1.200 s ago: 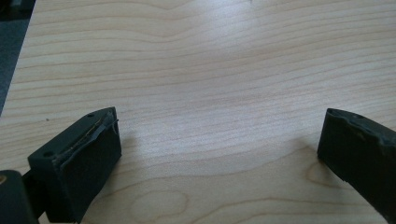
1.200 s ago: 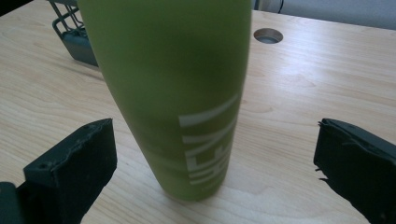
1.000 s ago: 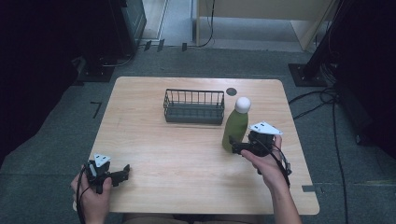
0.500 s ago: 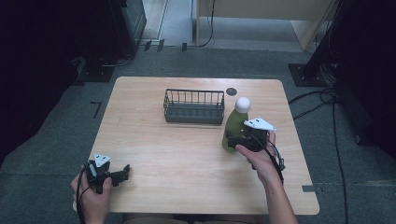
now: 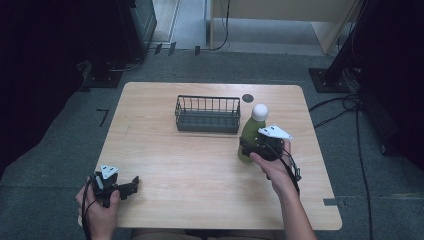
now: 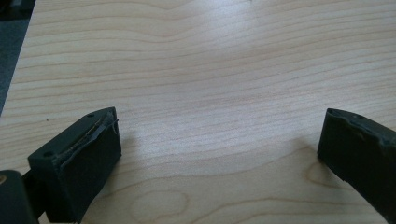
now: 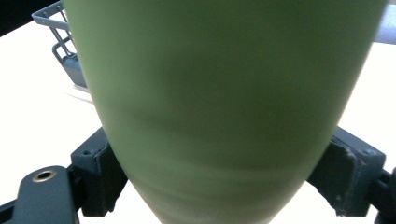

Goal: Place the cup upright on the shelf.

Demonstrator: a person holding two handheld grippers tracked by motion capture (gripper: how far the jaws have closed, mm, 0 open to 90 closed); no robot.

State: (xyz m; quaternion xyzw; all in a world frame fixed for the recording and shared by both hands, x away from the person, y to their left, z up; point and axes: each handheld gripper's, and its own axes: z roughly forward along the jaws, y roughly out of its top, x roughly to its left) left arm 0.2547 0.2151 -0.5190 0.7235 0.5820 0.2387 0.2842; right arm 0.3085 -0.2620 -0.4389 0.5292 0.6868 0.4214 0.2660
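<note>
High view: a green bottle [image 5: 248, 135] with a white cap stands upright just right of the wire basket [image 5: 207, 114]; the right gripper [image 5: 248, 148] clasps its lower body, jaws just closed in.

Left gripper view: the left gripper [image 6: 219, 144] gapes wide over bare table [image 6: 210, 56], holding nothing.

Right gripper view: both jaws press the bottle's sides, basket behind.

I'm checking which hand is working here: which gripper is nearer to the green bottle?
Right. The right gripper has just been closing its jaws around the green bottle, which stands between them by the wire basket. The left gripper sits far off at the table's near-left edge, open.
</note>
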